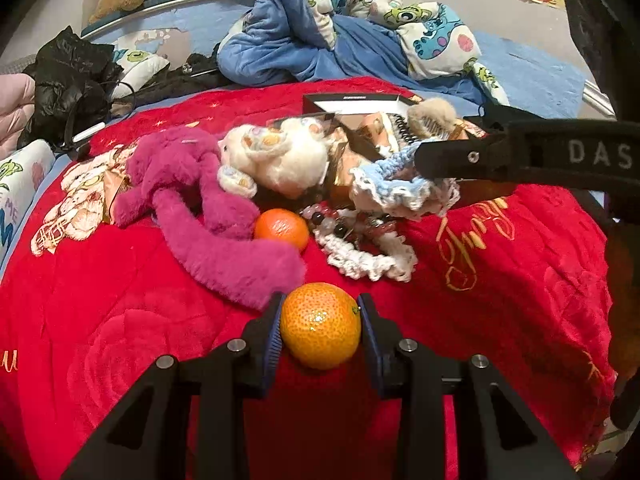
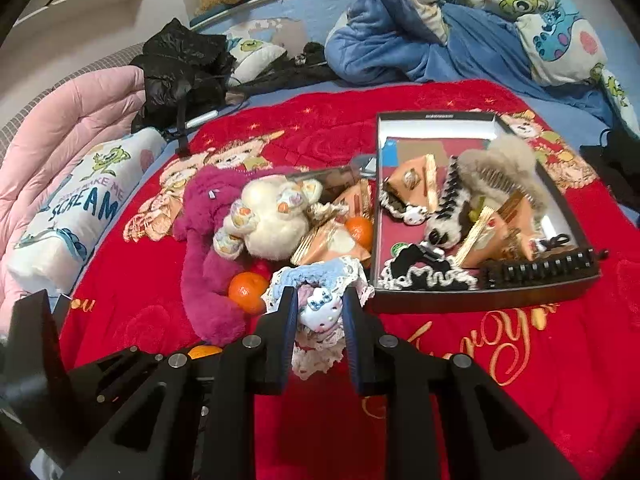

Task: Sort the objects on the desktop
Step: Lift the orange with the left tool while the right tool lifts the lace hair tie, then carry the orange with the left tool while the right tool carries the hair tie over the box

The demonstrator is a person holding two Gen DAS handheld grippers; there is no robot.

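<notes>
Mandarin (image 1: 320,326), firm but bruisable, sits pinched across its middle in left tongs (image 1: 320,334); right tongs (image 2: 319,312) pinch soft, limp lace (image 2: 320,276).

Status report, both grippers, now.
Left gripper shut on mandarin. Right gripper shut on lacy hair tie. Purple plush sprawled beside mandarin.

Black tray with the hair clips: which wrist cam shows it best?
Right wrist. The black tray shows whole there, rim and contents seen from above. The left wrist view catches only its far rim, with the cream plush and the right tongs covering the rest.
</notes>
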